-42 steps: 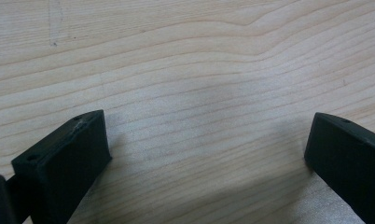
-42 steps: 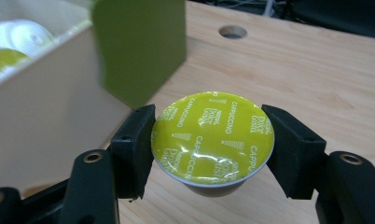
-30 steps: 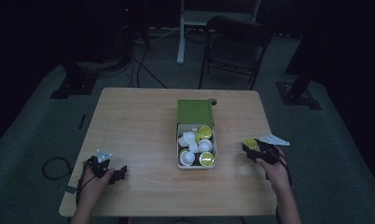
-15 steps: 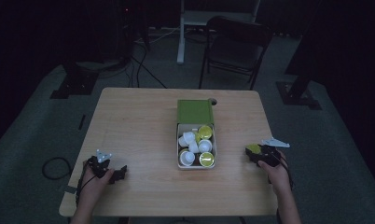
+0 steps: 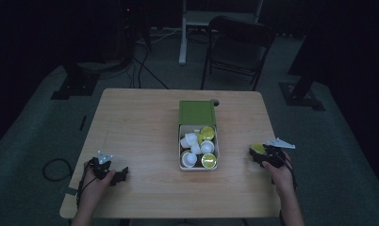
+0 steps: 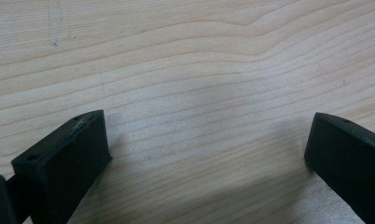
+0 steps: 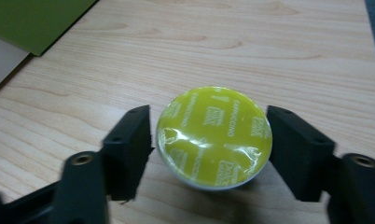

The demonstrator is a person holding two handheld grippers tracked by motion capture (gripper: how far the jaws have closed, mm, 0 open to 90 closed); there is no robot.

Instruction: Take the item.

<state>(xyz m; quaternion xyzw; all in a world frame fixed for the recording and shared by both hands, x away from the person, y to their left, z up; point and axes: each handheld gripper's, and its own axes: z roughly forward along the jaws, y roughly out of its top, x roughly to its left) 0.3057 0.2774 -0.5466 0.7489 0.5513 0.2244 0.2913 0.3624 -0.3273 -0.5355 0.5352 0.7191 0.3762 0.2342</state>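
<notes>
On table (image 5: 145, 122), yellow-lidded capsule (image 7: 214, 135) sits between right tool's (image 7: 209, 140) parted jaws.

Open box (image 5: 198, 141) of capsules mid-table is the sole obstacle; bare table (image 5: 135, 127) left of box, narrower strip right of it.

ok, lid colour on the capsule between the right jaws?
Yellow-green with white lettering on the capsule; clearest in the right gripper view.

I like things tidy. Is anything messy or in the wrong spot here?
One yellow-lidded capsule sits alone on the table, between the right gripper and its just-opened jaws. The other capsules lie jumbled, some tipped, in the box.
</notes>
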